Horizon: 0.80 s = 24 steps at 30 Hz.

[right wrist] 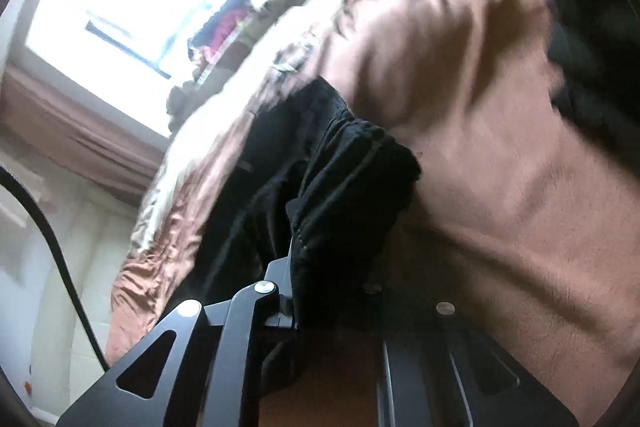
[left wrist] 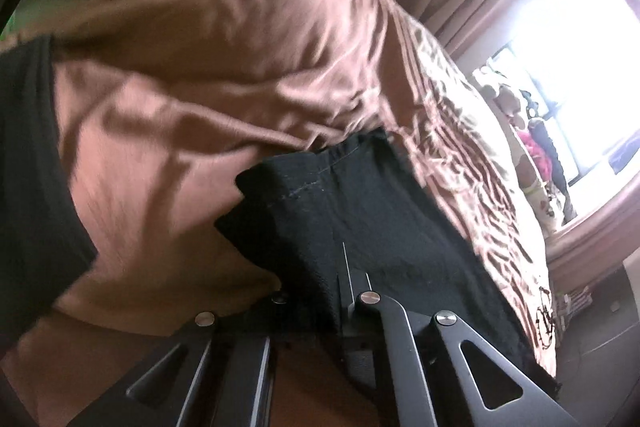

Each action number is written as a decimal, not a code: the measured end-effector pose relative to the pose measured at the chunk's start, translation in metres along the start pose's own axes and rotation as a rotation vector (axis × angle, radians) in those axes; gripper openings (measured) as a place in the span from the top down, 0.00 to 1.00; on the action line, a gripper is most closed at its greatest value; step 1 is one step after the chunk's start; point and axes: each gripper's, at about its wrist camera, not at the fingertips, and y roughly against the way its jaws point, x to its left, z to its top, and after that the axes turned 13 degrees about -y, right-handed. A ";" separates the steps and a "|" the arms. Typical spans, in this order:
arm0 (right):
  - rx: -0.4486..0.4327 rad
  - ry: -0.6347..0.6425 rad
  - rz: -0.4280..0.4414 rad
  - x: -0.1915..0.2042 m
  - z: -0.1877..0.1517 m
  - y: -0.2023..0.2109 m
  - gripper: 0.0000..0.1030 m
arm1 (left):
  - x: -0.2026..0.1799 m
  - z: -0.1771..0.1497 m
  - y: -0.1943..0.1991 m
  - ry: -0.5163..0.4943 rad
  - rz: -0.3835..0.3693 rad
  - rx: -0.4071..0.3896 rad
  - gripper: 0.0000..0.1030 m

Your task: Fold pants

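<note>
Right at the lens, your left gripper [left wrist: 320,291] has its jaws pressed together on a black edge of the pants [left wrist: 360,211]; your right gripper [right wrist: 320,267] pinches another bunched edge of the pants [right wrist: 344,167] the same way. The garment lies on the brown bedspread [left wrist: 192,75], its gripped edges raised. You look to be starting a fold: carry both edges over together, evenly. Both grippers tilt downward toward the bed.

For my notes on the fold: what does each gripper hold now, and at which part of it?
Both hold the black pants. The left gripper and the right gripper are each shut on an edge of the cloth; which part of the pants cannot be told.
</note>
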 end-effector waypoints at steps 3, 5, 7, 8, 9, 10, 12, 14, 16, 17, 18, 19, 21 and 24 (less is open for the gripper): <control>-0.012 0.031 0.016 0.024 0.004 0.012 0.92 | -0.010 0.011 0.019 -0.013 -0.006 -0.022 0.95; -0.023 0.046 0.025 0.034 0.006 0.021 0.93 | -0.014 0.017 0.031 -0.009 -0.010 -0.037 0.95; -0.039 0.047 0.033 0.037 0.008 0.035 0.93 | -0.014 0.020 0.043 -0.002 -0.014 -0.048 0.95; -0.044 0.041 0.038 0.036 0.009 0.043 0.94 | -0.013 0.021 0.048 0.003 -0.017 -0.049 0.95; -0.043 0.031 0.038 0.034 0.010 0.050 0.94 | -0.012 0.021 0.055 0.008 -0.020 -0.047 0.95; -0.039 0.028 0.035 0.029 0.007 0.057 0.95 | -0.011 0.020 0.061 0.012 -0.021 -0.047 0.95; -0.036 0.025 0.028 0.020 0.002 0.070 0.95 | -0.008 0.015 0.076 0.010 -0.024 -0.048 0.96; -0.034 0.025 0.023 0.010 0.000 0.085 0.95 | -0.004 0.009 0.087 0.015 -0.033 -0.039 0.96; -0.033 0.022 0.019 0.002 -0.004 0.100 0.96 | 0.001 -0.002 0.102 0.016 -0.037 -0.030 0.96; -0.030 0.017 0.017 0.001 -0.004 0.104 0.96 | 0.002 -0.005 0.107 0.015 -0.038 -0.030 0.96; -0.028 0.017 0.014 -0.003 -0.007 0.109 0.96 | 0.003 -0.009 0.113 0.011 -0.038 -0.027 0.96; -0.027 0.023 0.012 -0.003 -0.008 0.112 0.96 | 0.005 -0.015 0.119 0.010 -0.037 -0.026 0.96; -0.023 0.012 0.013 -0.007 -0.013 0.123 0.96 | 0.009 -0.026 0.133 0.010 -0.046 -0.031 0.96; -0.021 -0.005 0.021 -0.016 -0.016 0.139 0.96 | 0.015 -0.038 0.150 0.019 -0.055 -0.036 0.96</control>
